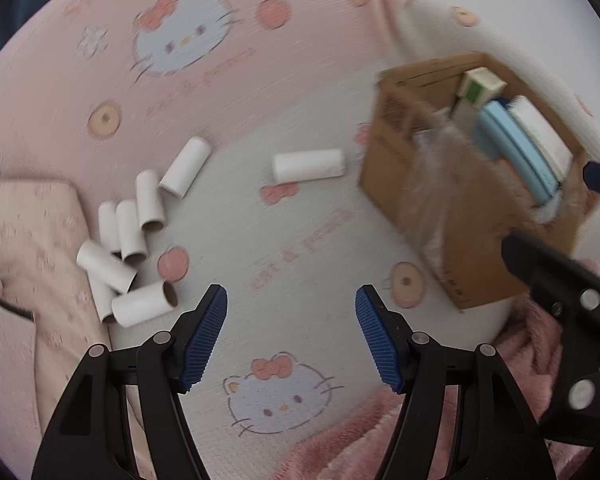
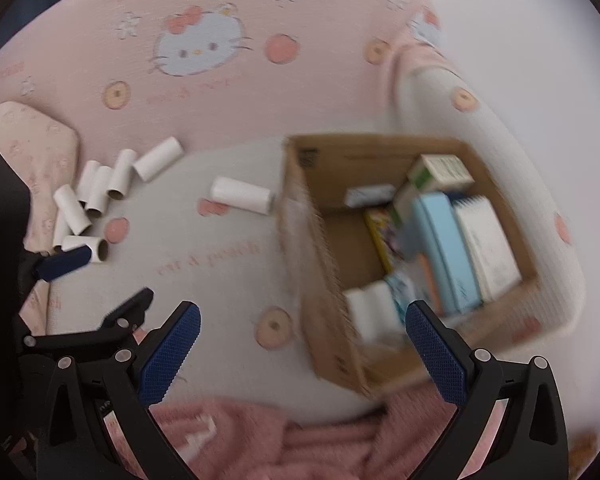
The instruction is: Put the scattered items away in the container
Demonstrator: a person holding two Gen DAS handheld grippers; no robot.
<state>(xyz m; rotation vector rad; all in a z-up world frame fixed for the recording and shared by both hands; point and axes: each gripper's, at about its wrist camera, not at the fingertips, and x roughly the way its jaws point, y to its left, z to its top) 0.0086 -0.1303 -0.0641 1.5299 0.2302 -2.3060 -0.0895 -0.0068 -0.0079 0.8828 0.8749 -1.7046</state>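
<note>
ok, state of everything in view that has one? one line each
left hand-held gripper: open, nothing between its jaws
right hand-held gripper: open, empty, over the box's near edge
cardboard box: open-topped, upright, partly filled with books and small boxes
lone tube: lying flat on the bedsheet, beside the box
tube pile: scattered, lying on their sides, outside the box

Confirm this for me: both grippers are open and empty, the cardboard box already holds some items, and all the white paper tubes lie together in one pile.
Not all. One white paper tube lies alone beside the cardboard box, apart from the pile, as the left wrist view shows. The rest stands: left gripper and right gripper are open and empty, and the box holds items.
</note>
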